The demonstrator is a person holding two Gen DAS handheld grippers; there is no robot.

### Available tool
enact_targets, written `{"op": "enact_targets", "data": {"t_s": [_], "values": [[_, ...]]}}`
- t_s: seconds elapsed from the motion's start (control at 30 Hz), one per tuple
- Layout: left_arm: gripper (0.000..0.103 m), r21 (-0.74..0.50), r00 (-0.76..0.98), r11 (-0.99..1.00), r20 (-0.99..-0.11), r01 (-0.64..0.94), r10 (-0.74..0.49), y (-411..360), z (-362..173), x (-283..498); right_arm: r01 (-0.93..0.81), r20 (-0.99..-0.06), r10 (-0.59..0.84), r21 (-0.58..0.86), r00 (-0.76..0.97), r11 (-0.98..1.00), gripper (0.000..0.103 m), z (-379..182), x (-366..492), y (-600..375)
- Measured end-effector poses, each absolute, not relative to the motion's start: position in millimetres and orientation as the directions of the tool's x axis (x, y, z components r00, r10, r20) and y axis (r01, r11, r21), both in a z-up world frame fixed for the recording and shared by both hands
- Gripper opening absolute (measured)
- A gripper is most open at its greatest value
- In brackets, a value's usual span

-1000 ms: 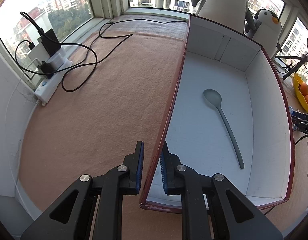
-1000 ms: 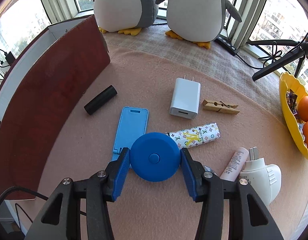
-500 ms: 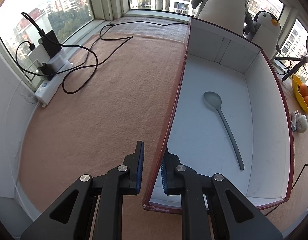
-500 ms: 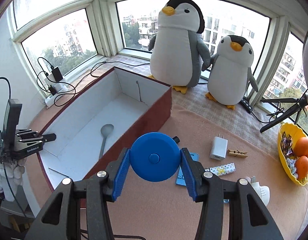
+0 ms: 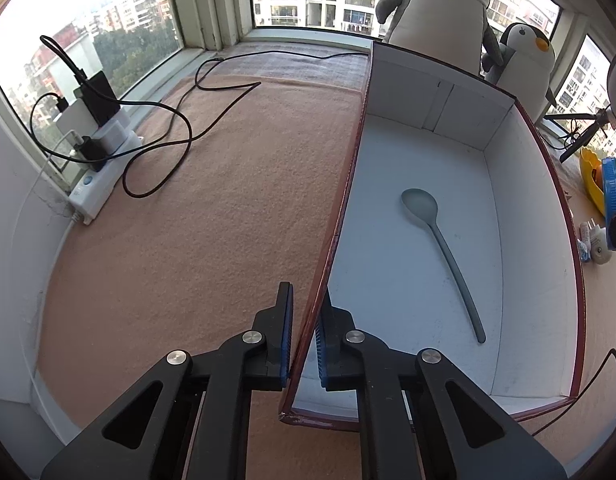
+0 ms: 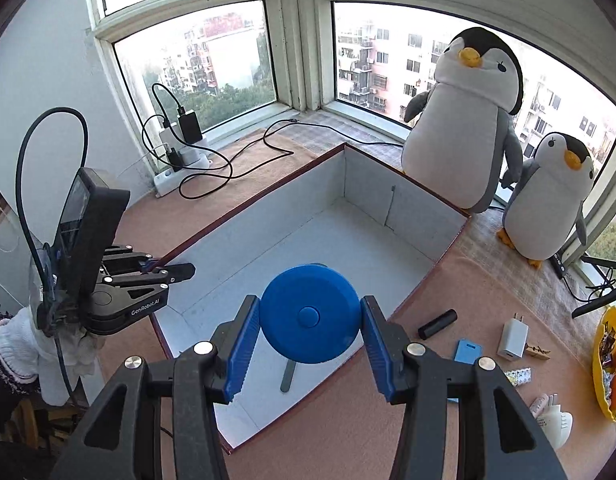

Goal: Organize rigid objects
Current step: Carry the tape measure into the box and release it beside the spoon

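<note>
R tool clamps blue disc; L tool pinches box wall.

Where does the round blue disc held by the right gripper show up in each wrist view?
Left wrist view: the round blue disc shows edge-on at the far right edge, beyond the box's right wall.
Right wrist view: the disc sits lower centre, clamped by the right gripper, above the box floor.
Shared landmark: the grey long-handled spoon lying inside the white-lined box; in the right wrist view only its handle end shows below the disc.
</note>
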State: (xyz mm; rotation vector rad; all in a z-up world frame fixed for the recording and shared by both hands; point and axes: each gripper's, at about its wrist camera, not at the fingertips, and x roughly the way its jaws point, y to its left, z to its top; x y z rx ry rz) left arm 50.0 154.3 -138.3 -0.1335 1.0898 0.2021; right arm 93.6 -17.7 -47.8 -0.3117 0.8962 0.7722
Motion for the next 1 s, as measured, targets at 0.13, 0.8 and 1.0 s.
{"op": "enact_targets", "data": {"t_s": [0.13, 0.8, 1.0], "values": [[0.009, -0.011, 0.453, 0.973, -0.886, -0.228, 0.096, 154.7, -138.5, 48.9, -0.725, -0.813, 0.462, 0.073, 0.354, 0.685, 0.046, -58.4, 94.3, -3.6], [0.008, -0.024, 0.462, 0.975, -0.883, -0.221, 0.083, 157.5, -139.2, 48.6, -0.742, -0.857, 0.398, 0.028, 0.327, 0.669, 0.046, -87.0, 96.5, 32.2], [0.009, -0.023, 0.461, 0.975, -0.883, -0.222, 0.084, 157.5, -139.3, 48.8, -0.755, -0.847, 0.411, 0.017, 0.338, 0.655, 0.058, -83.7, 91.3, 33.7]]}}
